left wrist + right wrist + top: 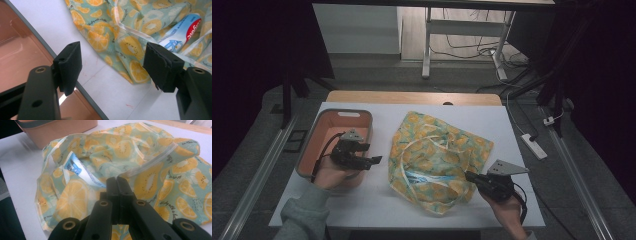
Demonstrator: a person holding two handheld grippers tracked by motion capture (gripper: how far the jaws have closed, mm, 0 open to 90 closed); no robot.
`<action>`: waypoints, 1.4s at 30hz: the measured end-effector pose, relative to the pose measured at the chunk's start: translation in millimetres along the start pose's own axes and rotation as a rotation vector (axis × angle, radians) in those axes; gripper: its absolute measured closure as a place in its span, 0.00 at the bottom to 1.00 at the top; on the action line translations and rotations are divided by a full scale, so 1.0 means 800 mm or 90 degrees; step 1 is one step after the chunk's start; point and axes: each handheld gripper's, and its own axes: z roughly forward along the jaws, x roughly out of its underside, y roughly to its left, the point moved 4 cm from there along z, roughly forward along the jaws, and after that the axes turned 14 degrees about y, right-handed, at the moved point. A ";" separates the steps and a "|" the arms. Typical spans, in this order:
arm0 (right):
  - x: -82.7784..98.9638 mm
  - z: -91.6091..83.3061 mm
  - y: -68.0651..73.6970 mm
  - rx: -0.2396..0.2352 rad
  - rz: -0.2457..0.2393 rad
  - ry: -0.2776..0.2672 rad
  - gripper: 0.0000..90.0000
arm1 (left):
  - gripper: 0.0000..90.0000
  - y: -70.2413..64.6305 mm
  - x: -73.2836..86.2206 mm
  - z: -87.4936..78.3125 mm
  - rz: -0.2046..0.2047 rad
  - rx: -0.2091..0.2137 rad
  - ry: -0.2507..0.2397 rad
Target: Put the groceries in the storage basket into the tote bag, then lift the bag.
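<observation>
Nearest, right gripper [470, 176]: jaws pressed together at the bag's near edge, whether pinching cloth impossible to tell. Left gripper [374, 160]: jaws wide apart, empty, hovering between the pink bin [310, 145] and the fruit-print bag [439, 160]. Inside the bag's opening, a toothpaste tube [181, 31], partly covered by fabric. Farther back, the bin apparently empty. Judged barely begun: tube not yet lifted out, probably bound for the bin.

- white table top [362, 200] at centre frame, wooden edge [412, 97] along its far side.
- grey floor [252, 165]; metal rails lower left and right.
- white desk frame [428, 45], loose cables, power strip [534, 146] upper right.
- surroundings dark.
</observation>
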 end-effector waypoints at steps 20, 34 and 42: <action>0.000 0.001 0.002 0.006 -0.005 0.000 1.00 | 0.30 -0.036 -0.056 0.062 0.029 0.001 0.066; -0.001 0.002 0.008 0.007 -0.017 0.001 1.00 | 0.34 -0.053 -0.073 0.115 0.040 -0.036 0.153; 0.000 -0.001 0.005 0.014 -0.015 0.000 1.00 | 0.95 -0.050 -0.063 0.113 0.034 -0.004 0.173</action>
